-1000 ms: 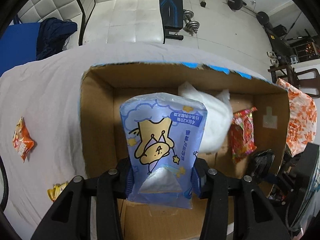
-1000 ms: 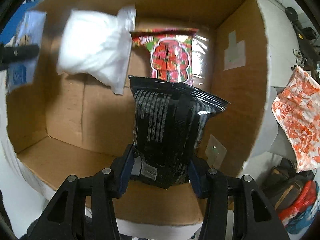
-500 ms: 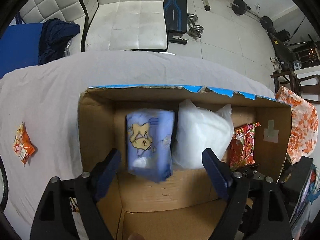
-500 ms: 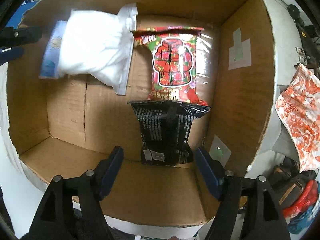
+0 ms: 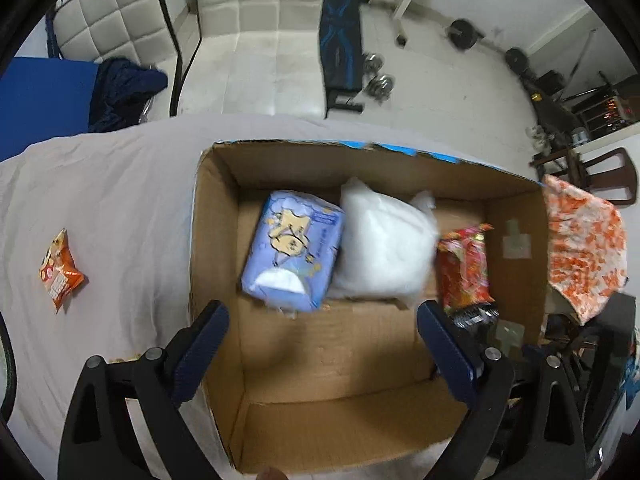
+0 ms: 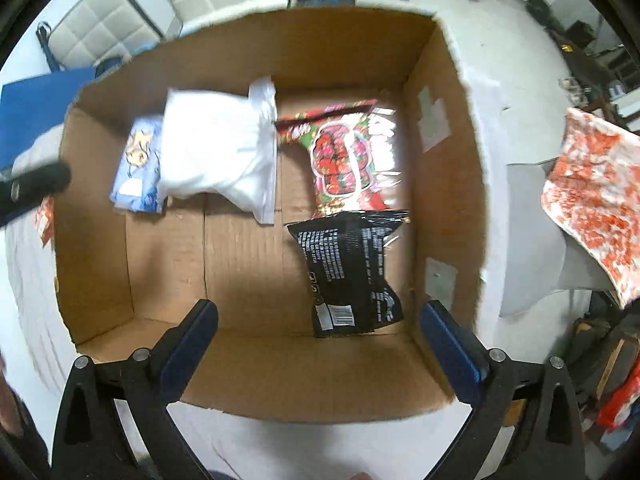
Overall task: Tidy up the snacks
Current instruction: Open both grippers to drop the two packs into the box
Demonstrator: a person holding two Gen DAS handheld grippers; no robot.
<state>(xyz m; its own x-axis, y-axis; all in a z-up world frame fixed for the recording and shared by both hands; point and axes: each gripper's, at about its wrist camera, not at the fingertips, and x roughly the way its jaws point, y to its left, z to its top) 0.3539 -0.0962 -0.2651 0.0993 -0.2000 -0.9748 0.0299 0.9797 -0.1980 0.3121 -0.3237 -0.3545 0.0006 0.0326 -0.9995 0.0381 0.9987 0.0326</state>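
A cardboard box (image 5: 216, 208) (image 6: 448, 128) stands on the white-covered table. On its floor lie a blue cartoon pack (image 5: 294, 250) (image 6: 138, 164), a white bag (image 5: 384, 244) (image 6: 216, 156), a red snack bag (image 5: 462, 268) (image 6: 340, 156) and a black snack bag (image 6: 348, 272). My left gripper (image 5: 322, 340) hangs open above the box's near left part, holding nothing. Over the box's near edge my right gripper (image 6: 320, 340) is also open, just short of the black bag.
An orange snack packet (image 5: 60, 270) lies on the tablecloth left of the box. An orange-patterned cloth (image 5: 584, 244) (image 6: 596, 196) hangs to the right. A white padded sofa (image 5: 256, 40) and gym weights (image 5: 376, 80) are beyond the table.
Both grippers opened and drew back upward. The blue pack dropped from the left gripper and the black bag from the right; both now lie on the box floor.
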